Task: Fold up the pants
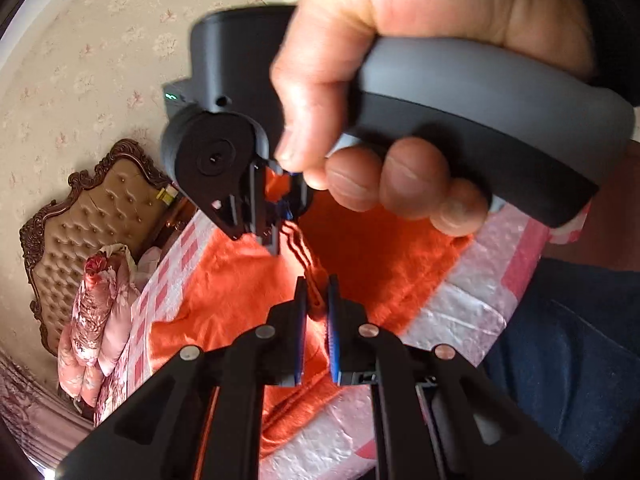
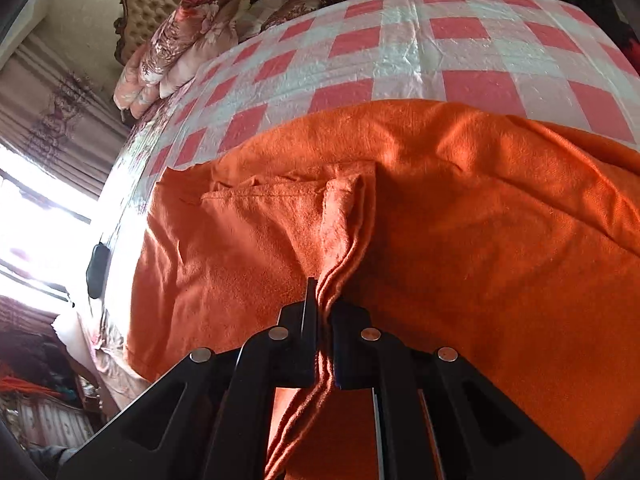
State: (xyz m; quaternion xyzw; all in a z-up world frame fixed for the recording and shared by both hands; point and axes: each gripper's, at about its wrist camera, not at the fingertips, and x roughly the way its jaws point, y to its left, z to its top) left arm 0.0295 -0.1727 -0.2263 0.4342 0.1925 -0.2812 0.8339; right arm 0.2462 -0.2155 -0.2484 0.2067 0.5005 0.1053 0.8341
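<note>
Orange pants (image 2: 460, 216) lie spread over a pink-and-white checked cover (image 2: 400, 52). In the right wrist view my right gripper (image 2: 322, 300) is shut on a doubled edge of the orange cloth, which runs up from between its fingers as a ridge. In the left wrist view my left gripper (image 1: 316, 298) is shut on a thin bunched edge of the pants (image 1: 240, 280). Just beyond it, a hand (image 1: 400, 80) holds the right gripper (image 1: 280, 220), also pinching orange cloth. The two grippers are close together.
A tufted headboard (image 1: 100, 208) and floral bedding (image 1: 100, 300) lie at the far end. A bright window (image 2: 32, 232) is at the left, with a small dark object (image 2: 97, 264) on the cover's edge. A person's blue trousers (image 1: 580, 360) stand by the near edge.
</note>
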